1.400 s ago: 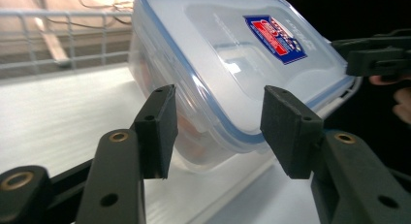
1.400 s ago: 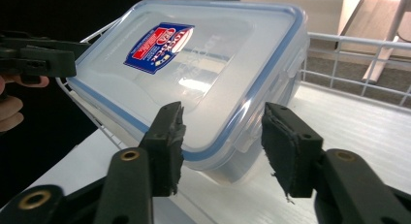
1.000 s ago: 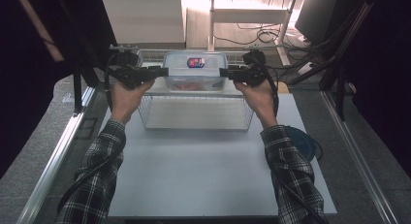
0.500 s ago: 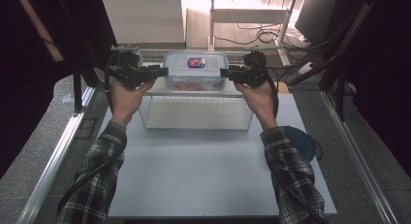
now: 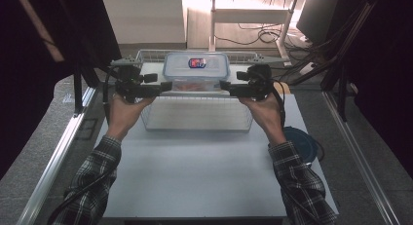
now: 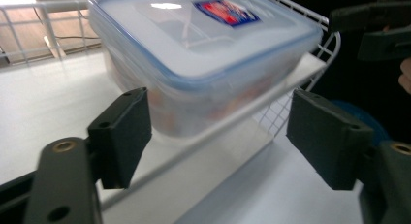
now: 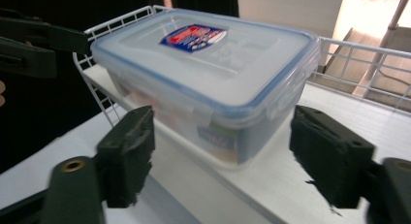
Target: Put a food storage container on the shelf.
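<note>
A clear plastic box [image 5: 196, 69] with a blue-rimmed lid and a red and blue label sits at the far end of a white wire basket [image 5: 195, 119]. My left gripper [image 5: 164, 85] stands just off the box's left end and my right gripper [image 5: 225, 85] just off its right end. Both point inward at it. Both pairs of jaws have just been opening and now stand wide apart. In the left gripper view the box [image 6: 203, 54] lies beyond the left gripper [image 6: 225, 136], untouched. The right gripper [image 7: 228, 156] likewise faces the box [image 7: 208, 73] with nothing pressed between its pads.
The basket's thin wire rim [image 6: 300, 13] runs around the box. A blue round object [image 5: 299, 140] with a cable lies on the table by the right forearm. Metal rails [image 5: 53, 157] edge the table at both sides.
Both grippers have drawn back a little from the ends of the box, toward the person, and their jaws have opened. The box has stayed where it was.
</note>
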The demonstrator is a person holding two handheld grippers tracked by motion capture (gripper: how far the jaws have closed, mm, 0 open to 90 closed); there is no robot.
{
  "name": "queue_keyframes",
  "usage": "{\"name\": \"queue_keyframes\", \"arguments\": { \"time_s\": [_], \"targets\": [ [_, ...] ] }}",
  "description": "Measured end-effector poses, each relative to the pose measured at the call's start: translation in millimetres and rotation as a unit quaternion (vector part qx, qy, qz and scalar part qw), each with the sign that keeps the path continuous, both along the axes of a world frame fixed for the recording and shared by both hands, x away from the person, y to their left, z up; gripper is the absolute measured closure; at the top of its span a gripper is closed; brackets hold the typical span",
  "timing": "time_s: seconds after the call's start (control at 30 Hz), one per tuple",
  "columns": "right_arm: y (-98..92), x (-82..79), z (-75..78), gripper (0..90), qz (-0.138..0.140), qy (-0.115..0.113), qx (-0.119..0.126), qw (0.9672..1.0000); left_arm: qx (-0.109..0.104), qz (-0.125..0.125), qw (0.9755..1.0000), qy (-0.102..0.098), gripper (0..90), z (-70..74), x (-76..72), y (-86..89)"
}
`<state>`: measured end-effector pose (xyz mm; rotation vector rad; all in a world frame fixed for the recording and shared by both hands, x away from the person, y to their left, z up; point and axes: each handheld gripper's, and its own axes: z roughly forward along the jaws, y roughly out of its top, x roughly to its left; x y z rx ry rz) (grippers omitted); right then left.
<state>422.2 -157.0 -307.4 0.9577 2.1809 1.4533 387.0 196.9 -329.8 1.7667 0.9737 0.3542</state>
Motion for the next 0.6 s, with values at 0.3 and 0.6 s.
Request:
{"name": "queue_keyframes", "arguments": {
  "time_s": [0.3,0.6],
  "targets": [
    [-4.7,-29.6,-19.1,7.5,0.023,-0.009,-0.024,0.9994,0.015,-0.012,0.9998,0.003,10.9,-19.5,-28.7,-1.7],
    [-7.0,-55.9,-44.9,3.0,0.045,-0.010,-0.050,0.9977,0.020,-0.024,0.9994,0.015,8.2,-54.0,-59.5,-0.9]
  ]
}}
